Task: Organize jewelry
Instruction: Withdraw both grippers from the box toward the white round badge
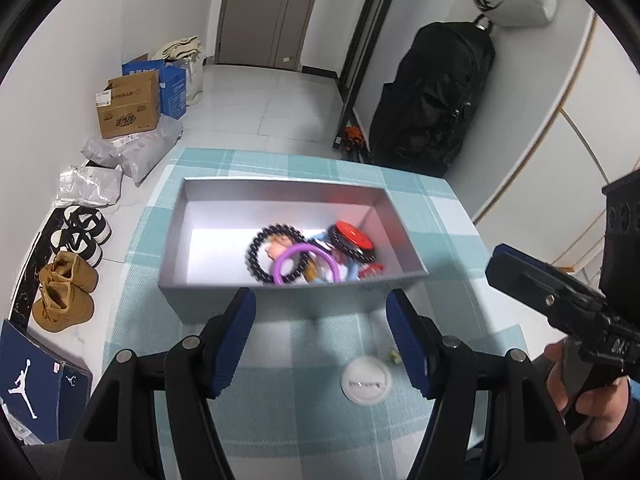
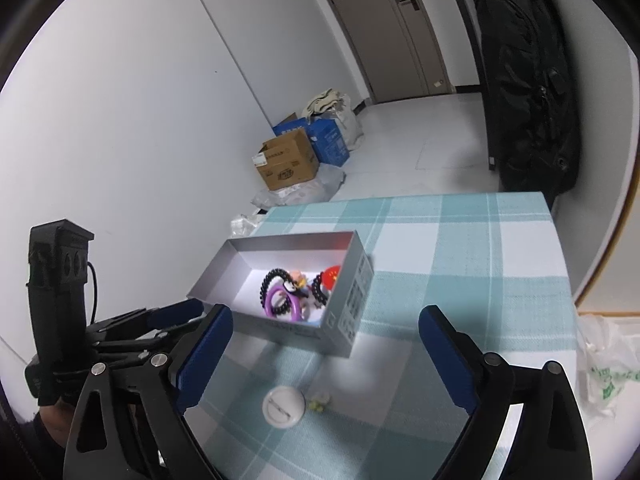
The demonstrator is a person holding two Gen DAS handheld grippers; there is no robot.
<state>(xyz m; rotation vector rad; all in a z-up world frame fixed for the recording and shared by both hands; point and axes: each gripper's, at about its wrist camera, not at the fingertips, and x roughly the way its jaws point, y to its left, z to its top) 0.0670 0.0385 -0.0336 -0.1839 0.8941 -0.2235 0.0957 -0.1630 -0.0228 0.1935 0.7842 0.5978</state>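
Lying ahead of both released, empty tongs, left gripper (image 1: 320, 340) and right gripper (image 2: 324, 356), the white disc (image 2: 284, 405) looks light, stiff, smooth; pinch it across its edges.

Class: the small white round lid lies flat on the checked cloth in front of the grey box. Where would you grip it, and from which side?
Grip the white lid across its rim, coming straight down from above. It lies flat and low, so only its round edge offers opposing faces; the open right gripper looks wide enough to straddle it.
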